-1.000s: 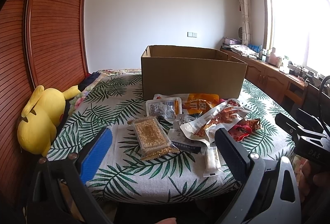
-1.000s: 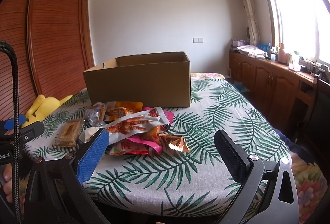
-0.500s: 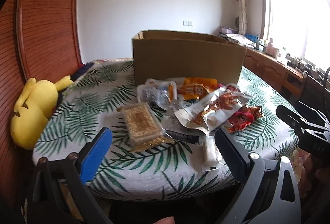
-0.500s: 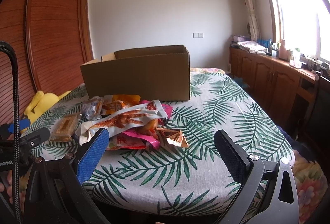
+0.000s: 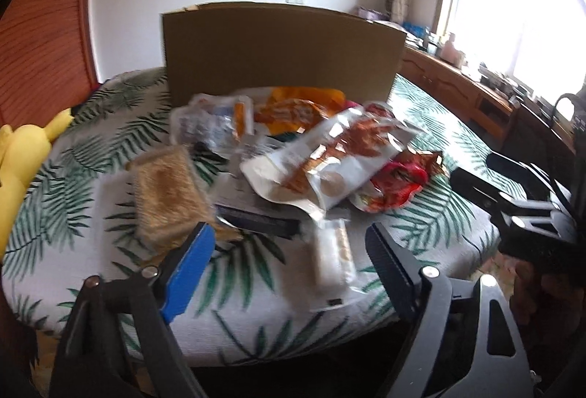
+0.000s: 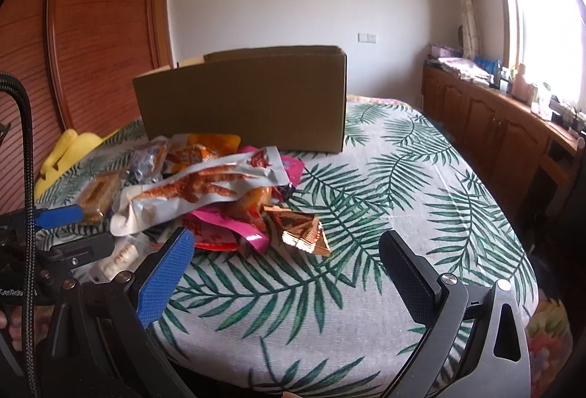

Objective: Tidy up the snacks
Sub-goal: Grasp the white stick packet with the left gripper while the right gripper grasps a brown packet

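**Snack Pile and Box: Current Layout**

Currently, the cardboard box (image 5: 282, 53) stands upright on the leaf-print cover (image 6: 384, 214), and it serves as the reference for every position below.

1. Snack pile. All packets lie in one heap directly in front of the box's near wall, none of them inside it as far as the views show.
   - The long white pouch (image 5: 326, 163) with orange-red contents lies on top of the heap, in front of the box's middle.
   - The orange packet (image 5: 304, 104) lies closest to the box, just before its wall.
   - The clear packet (image 5: 212, 123) lies in front of the box's left corner in the left wrist view.
   - The tan square packet (image 5: 164, 189) lies farther from the box, on the same left side.
   - The small white bar (image 5: 333, 251) lies farthest from the box, at the near edge of the heap.
   - The pink packet (image 6: 234, 225) sits under the white pouch; the bronze foil wrapper (image 6: 304, 229) lies at the heap's right edge, apart from the box.

2. Left gripper (image 5: 289, 247). Its jaws are closing. The white bar lies between the fingers in the view, but the pads do not press on it.

3. Right gripper (image 6: 285, 269). Its jaws stand spread wide over bare cover, in front of the box and right of the heap, with nothing between them.

4. Surroundings. A yellow plush toy (image 6: 69, 156) lies off the box's left side, beside the wooden headboard (image 6: 95, 31).
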Tool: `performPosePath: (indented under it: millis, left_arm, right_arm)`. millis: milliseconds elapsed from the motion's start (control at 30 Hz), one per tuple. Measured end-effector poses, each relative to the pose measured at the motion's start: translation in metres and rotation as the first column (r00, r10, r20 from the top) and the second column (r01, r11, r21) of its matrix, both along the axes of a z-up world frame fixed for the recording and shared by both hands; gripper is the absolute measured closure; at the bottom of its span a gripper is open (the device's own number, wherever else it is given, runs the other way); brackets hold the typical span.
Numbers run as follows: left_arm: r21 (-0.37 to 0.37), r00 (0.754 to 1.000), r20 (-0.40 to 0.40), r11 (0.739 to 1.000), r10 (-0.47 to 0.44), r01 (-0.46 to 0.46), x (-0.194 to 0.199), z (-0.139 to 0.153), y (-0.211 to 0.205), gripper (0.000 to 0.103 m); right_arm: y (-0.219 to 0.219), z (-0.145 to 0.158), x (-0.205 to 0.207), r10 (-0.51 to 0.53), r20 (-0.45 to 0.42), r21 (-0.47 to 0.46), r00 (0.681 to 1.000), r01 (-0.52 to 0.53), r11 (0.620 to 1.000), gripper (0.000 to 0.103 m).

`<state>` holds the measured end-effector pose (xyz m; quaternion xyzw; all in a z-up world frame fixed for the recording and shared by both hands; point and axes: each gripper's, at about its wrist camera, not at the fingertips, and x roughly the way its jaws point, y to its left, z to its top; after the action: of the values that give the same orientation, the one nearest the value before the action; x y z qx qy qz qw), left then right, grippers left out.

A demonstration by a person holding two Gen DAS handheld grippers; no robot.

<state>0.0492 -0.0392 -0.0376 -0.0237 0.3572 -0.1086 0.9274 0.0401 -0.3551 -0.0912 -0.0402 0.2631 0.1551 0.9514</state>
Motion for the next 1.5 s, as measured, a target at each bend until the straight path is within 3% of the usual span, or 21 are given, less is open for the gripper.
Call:
performPosePath:
  millis: [67,100,233,300,567,667,800,900,1033,1233,1500]
  left_arm:
    - [0.008,1.0,-0.012,1.0,-0.021,0.021,0.001,-0.002,-0.006,0.024]
    - [0.011,0.999,-0.017,0.999,-0.03,0.031,0.002,-0.003,-0.008,0.03]
    - [0.023,0.999,-0.03,0.999,-0.044,0.044,0.005,-0.007,-0.015,0.035]
    - [0.03,0.998,-0.04,0.998,-0.048,0.049,0.005,-0.009,-0.016,0.044]
    - [0.04,0.998,-0.035,0.998,-0.044,0.046,0.005,-0.012,-0.012,0.064]
    - [0.031,0.998,-0.031,0.998,-0.047,0.048,0.004,-0.012,-0.009,0.066]
    - [0.022,0.998,-0.034,0.998,-0.053,0.054,0.004,-0.012,-0.006,0.075]
    - [0.006,0.997,-0.038,0.998,-0.06,0.06,0.004,-0.012,-0.003,0.081]
    - [-0.004,0.997,-0.039,0.998,-0.061,0.061,0.004,-0.012,-0.001,0.08]
    - [-0.01,0.996,-0.045,0.997,-0.071,0.071,0.002,-0.012,0.001,0.08]
    - [-0.002,0.996,-0.046,0.997,-0.072,0.072,-0.004,-0.012,0.002,0.083]
  right_arm:
    - [-0.003,-0.003,0.005,0.009,-0.025,-0.005,1.0,-0.009,1.0,0.002]
    - [-0.005,-0.004,0.008,0.012,-0.039,-0.008,0.999,-0.013,1.0,0.003]
    - [-0.008,-0.007,0.019,0.035,-0.075,-0.021,0.997,-0.037,0.999,0.007]
    - [-0.009,-0.008,0.024,0.048,-0.089,-0.022,0.995,-0.05,0.999,0.012]
    - [-0.023,-0.007,0.048,0.062,-0.153,0.053,0.986,-0.055,0.997,0.028]
    - [-0.022,-0.005,0.056,0.07,-0.176,0.061,0.982,-0.06,0.996,0.034]
    - [-0.012,-0.008,0.063,0.093,-0.207,0.022,0.974,-0.091,0.996,0.05]
    - [-0.004,-0.012,0.065,0.109,-0.231,-0.02,0.967,-0.117,0.993,0.053]
    - [-0.002,-0.016,0.068,0.106,-0.243,-0.063,0.964,-0.124,0.99,0.056]
    - [-0.004,-0.015,0.068,0.098,-0.239,-0.107,0.966,-0.127,0.986,0.078]
    - [-0.01,-0.016,0.06,0.091,-0.219,-0.13,0.971,-0.122,0.984,0.081]
